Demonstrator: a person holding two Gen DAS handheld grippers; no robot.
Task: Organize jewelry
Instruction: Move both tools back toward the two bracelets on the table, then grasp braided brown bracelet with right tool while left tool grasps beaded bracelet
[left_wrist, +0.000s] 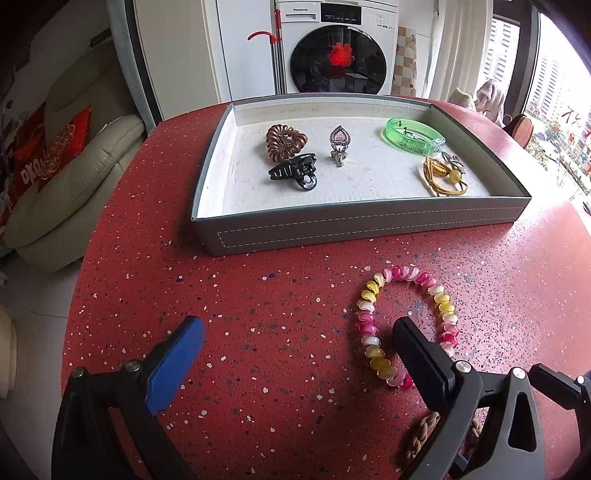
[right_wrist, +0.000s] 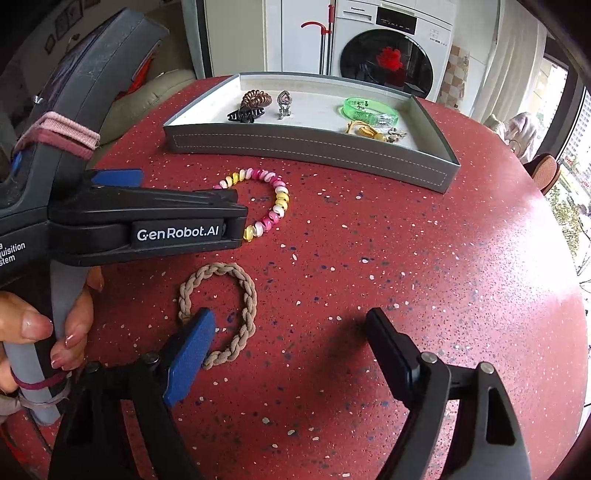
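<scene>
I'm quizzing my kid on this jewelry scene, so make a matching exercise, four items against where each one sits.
Items:
1 green bangle
2 black claw clip
3 braided tan hair tie
4 pink and yellow spiral hair tie

Places:
A on the table beside the left gripper
B tray, far right
C on the table by the right gripper
D tray, left part

Pairs: 1-B, 2-D, 3-C, 4-A

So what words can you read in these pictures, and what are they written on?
"GenRobot.AI": white letters on the black left gripper, seen from the right wrist view.
"a / quisition / stem": cut-off white words on that gripper's black body.
"Panasonic", only just readable: on the white front-loading washing machine.
Washing machine panel markings: too small to read.
Print on the red cushion on the cream sofa: too blurred to read.
</scene>
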